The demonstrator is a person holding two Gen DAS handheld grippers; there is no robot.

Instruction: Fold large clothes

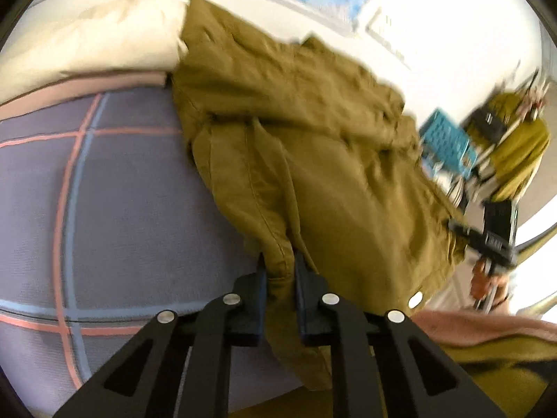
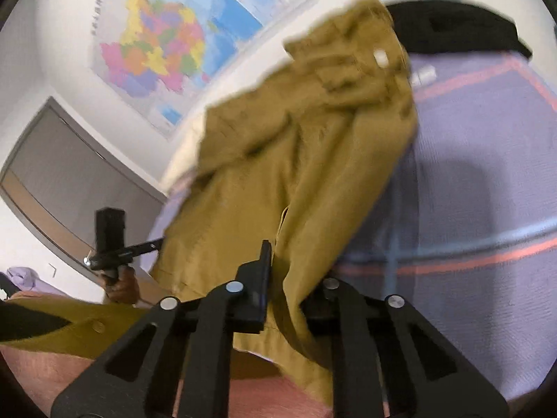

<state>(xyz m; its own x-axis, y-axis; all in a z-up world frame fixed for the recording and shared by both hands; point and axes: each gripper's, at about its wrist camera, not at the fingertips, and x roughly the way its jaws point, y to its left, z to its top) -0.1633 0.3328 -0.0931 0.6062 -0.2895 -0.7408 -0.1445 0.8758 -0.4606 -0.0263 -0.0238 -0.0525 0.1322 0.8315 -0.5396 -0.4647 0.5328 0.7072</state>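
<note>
Olive jacket lies partly across the bed's purple checked cover, its far end up near the cream pillow, its near edge lifted off the cover by my two grips. Both views are blurred, so fine detail is uncertain.

Left gripper: clenched on a seamed fold of the jacket's near hem, cloth bunched between the pads. I judge this hold is there to give one fixed corner for the fold.

Right gripper: pinched on another stretch of the same edge, seen beside a seam slit; fabric drapes over the right finger and hides it. From the left wrist view this gripper shows at the jacket's other side, well apart from my left, so the edge hangs spread between them instead of crumpling.

White snap shows near the hem. Black garment sits at the far end of the cover, beyond the jacket. Map on the wall behind.

Fold itself not yet made, by my reading.
</note>
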